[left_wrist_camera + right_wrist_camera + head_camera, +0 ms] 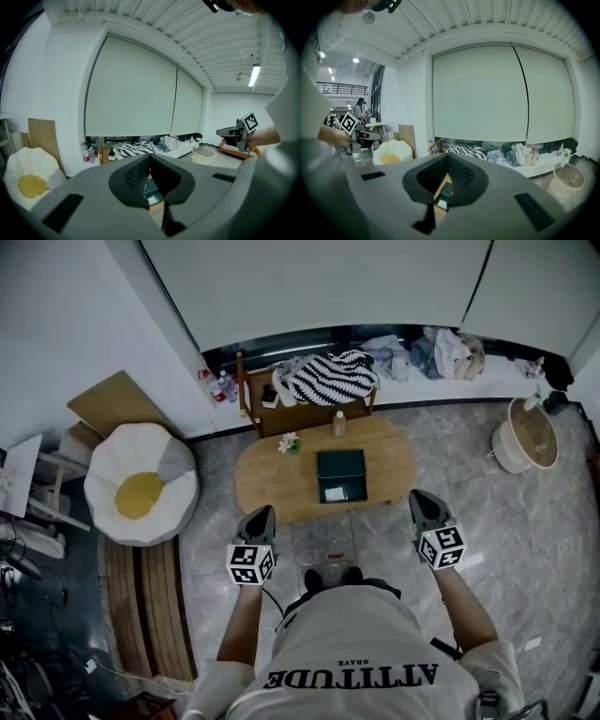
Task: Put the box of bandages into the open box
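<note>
Both of your tools are clenched on nothing: the left tongs [262, 513] and the right tongs [418, 496] hang near your waist, short of the near edge of the low wooden table [267, 491], and each gripper view shows its tips pressed together with no object between them. On the table lies a dark green box [341, 469], and at its near end sits a pale patch [335, 493]. From this height I cannot tell whether that patch is the box of bandages already lying inside the open box, a label, or something else, so the scene fits bandages waiting to be picked up as well as bandages already stowed. Misreading that patch is the main risk. You could end up chasing a box that is already home, or leave one out. A small bottle [338, 424] and some flowers [290, 442] stand just beyond the green box, and a long reach or a swinging elbow could topple either. Clenched tongs would also only shove a light carton across the wood. The head view alone gives you the whole layout. The gripper views show only a sliver of green through the gap under the tips, but they are the ones that settle how the tongs stand.
</note>
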Motion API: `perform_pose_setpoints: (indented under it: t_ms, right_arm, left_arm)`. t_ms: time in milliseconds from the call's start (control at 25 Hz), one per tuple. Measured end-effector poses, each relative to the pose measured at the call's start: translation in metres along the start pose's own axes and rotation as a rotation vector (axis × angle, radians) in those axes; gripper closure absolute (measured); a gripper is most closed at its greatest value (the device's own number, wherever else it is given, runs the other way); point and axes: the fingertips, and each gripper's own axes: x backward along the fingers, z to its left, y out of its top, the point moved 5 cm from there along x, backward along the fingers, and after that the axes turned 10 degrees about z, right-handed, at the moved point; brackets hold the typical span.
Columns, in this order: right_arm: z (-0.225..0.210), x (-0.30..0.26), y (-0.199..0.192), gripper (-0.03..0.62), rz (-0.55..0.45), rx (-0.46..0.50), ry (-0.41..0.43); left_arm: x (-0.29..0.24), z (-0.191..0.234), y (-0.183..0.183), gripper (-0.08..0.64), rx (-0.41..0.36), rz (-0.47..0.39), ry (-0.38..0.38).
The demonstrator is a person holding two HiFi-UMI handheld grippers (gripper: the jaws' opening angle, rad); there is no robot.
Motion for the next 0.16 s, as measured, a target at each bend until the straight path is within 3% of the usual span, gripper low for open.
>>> perform_pose_setpoints:
  t_ms: [160]
  right_arm:
    - [0.0049,-0.0056,0.004,0.573,0.0,0.0,0.002]
  left_arm:
    - [-0.0011,0.0079,0.0026,0.538,0.002,-0.002,-0.001]
